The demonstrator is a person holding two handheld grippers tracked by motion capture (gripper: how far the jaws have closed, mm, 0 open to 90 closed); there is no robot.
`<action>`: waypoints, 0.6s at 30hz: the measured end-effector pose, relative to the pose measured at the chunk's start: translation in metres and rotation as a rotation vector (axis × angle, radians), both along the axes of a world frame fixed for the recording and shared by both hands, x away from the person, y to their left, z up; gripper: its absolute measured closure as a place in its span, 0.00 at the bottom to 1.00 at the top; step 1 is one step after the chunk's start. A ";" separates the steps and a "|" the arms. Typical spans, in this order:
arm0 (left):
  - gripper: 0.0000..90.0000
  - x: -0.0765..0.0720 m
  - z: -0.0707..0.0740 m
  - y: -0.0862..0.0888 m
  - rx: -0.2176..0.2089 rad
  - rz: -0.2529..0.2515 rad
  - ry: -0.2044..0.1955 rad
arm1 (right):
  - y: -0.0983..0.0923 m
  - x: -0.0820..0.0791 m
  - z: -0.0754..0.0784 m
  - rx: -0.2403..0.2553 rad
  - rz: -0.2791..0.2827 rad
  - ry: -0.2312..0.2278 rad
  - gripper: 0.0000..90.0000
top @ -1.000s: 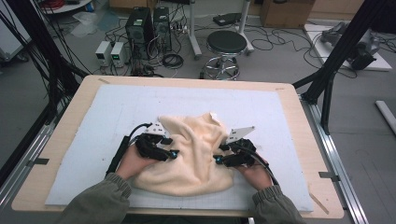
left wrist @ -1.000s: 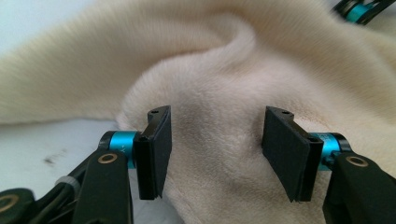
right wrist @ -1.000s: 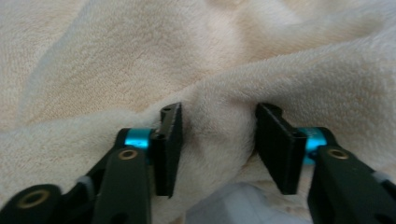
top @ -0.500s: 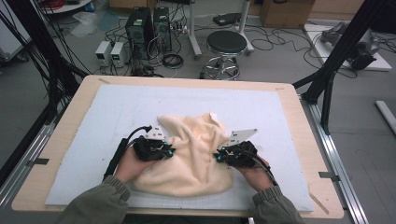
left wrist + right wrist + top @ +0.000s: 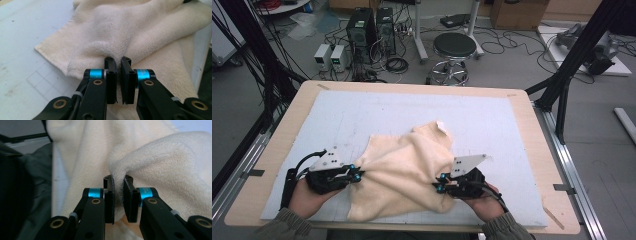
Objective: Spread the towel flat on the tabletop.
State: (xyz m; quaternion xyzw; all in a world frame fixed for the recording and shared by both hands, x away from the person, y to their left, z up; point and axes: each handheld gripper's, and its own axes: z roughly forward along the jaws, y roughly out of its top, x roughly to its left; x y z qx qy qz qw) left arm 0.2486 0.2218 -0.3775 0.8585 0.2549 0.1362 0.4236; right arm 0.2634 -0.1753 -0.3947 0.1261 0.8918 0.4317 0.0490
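Observation:
A cream towel [image 5: 407, 170] lies rumpled on the pale blue mat [image 5: 492, 120], stretched between my two grippers. My left gripper [image 5: 358, 175] is at the towel's left side, shut on a raised pinch of cloth. In the left gripper view the jaws [image 5: 118, 61] stand nearly together, with a fold of the towel [image 5: 140, 30] caught at their tips. My right gripper [image 5: 439, 187] is at the towel's near right part. Its jaws have just been closing, and in the right gripper view they [image 5: 117, 180] clamp a thick fold of towel [image 5: 162, 157].
The mat lies on a wooden table [image 5: 527, 105] with bare mat behind and to the right of the towel. Beyond the table stand a black stool [image 5: 454, 47], computer towers [image 5: 369, 25] and cables. Black frame posts [image 5: 562, 85] rise at the right.
Both grippers have closed on the towel and drawn apart. The left one went left and nearer, the right one slightly right. The towel has been pulled wider between them.

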 end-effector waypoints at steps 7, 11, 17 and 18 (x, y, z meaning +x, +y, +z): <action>0.88 -0.007 -0.012 0.011 0.013 -0.008 0.057 | 0.017 -0.016 0.005 -0.011 0.077 0.004 0.73; 0.72 0.001 -0.004 0.013 -0.031 0.009 0.042 | 0.008 -0.012 0.014 0.036 0.049 -0.008 0.66; 0.57 0.028 0.005 0.000 -0.052 0.029 -0.005 | -0.021 0.018 0.029 0.101 -0.080 -0.048 0.62; 0.55 0.034 0.004 -0.004 -0.051 0.032 -0.004 | -0.024 0.025 0.028 0.107 -0.095 -0.042 0.62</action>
